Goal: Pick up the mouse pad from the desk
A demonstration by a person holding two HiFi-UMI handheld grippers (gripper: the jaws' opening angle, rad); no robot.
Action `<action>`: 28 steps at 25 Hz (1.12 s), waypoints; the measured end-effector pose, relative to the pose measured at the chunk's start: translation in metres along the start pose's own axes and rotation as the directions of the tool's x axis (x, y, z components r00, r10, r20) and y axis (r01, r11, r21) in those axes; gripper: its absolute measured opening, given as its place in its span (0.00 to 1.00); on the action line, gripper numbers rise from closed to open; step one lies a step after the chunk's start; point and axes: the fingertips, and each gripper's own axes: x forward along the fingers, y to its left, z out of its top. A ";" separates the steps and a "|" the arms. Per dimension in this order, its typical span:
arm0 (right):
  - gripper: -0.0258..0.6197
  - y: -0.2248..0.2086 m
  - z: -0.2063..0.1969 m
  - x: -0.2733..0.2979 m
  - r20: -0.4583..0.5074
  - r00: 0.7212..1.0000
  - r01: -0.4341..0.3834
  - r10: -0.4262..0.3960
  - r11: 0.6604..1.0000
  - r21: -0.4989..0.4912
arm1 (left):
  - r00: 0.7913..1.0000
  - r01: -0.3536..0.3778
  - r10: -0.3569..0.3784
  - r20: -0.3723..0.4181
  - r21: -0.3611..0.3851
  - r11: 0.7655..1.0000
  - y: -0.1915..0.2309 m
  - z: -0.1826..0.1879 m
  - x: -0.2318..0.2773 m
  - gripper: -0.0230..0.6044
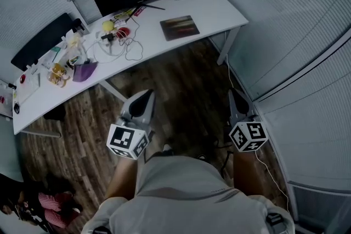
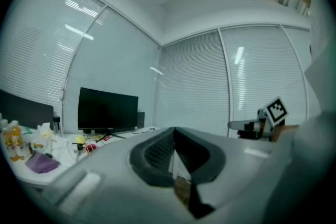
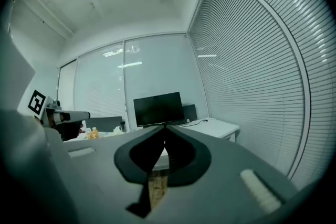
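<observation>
Left gripper [image 1: 147, 93] and right gripper [image 1: 234, 93], jaws together and empty, are well apart from the mouse pad [image 1: 179, 27], which lies flat near the desk's [image 1: 222, 5] front edge, where closed jaws would likely slide it, not lift it.

Light grey short-sleeved shirt [image 1: 181, 192], bottom centre. Left gripper [image 1: 147, 95], right gripper [image 1: 236, 95]: grey tapered shells, dark jaw pads. Left marker cube [image 1: 129, 141], right marker cube [image 1: 248, 136]: white, black square codes.

Both grippers level, jaws together
</observation>
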 end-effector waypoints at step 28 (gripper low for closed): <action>0.05 -0.044 0.006 0.171 -0.064 0.995 -0.083 0.080 0.995 -0.049 | 0.998 -0.061 0.060 -0.037 -0.036 0.997 0.104 -0.014 0.128 0.04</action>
